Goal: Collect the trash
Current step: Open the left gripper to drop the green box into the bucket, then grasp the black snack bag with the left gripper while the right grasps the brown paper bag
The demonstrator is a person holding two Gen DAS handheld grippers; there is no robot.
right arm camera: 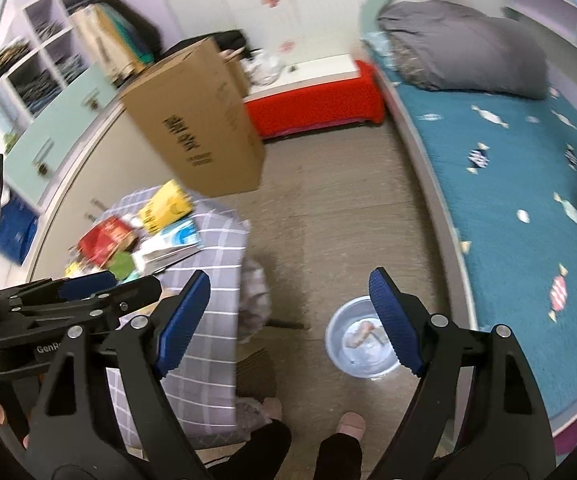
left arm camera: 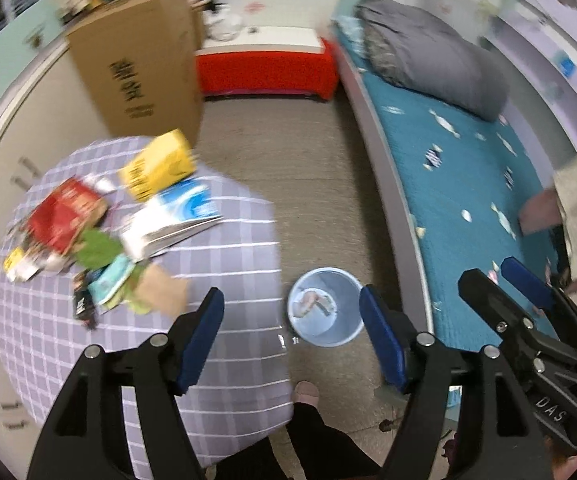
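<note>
A light blue bin [left arm camera: 324,330] stands on the floor between the table and the bed, with a few scraps [left arm camera: 314,302] in its bottom. My left gripper [left arm camera: 291,296] hangs open above it, nothing between its blue pads. Trash lies piled on the checked tablecloth [left arm camera: 228,264]: a red packet [left arm camera: 64,216], a yellow box [left arm camera: 156,164], green wrappers [left arm camera: 96,248], brown paper [left arm camera: 160,292] and an open booklet [left arm camera: 176,216]. My right gripper [right arm camera: 289,276] is open and empty too, over the floor beside the bin [right arm camera: 362,364]. Each gripper shows in the other's view: the right gripper [left arm camera: 490,270] and the left gripper [right arm camera: 128,282].
A tall cardboard box [left arm camera: 140,68] stands behind the table. A red bench [left arm camera: 264,68] is at the far wall. The bed with a teal cover [left arm camera: 460,184] and grey bedding [left arm camera: 432,56] runs along the right. A person's slippered feet [right arm camera: 350,426] are at the bottom.
</note>
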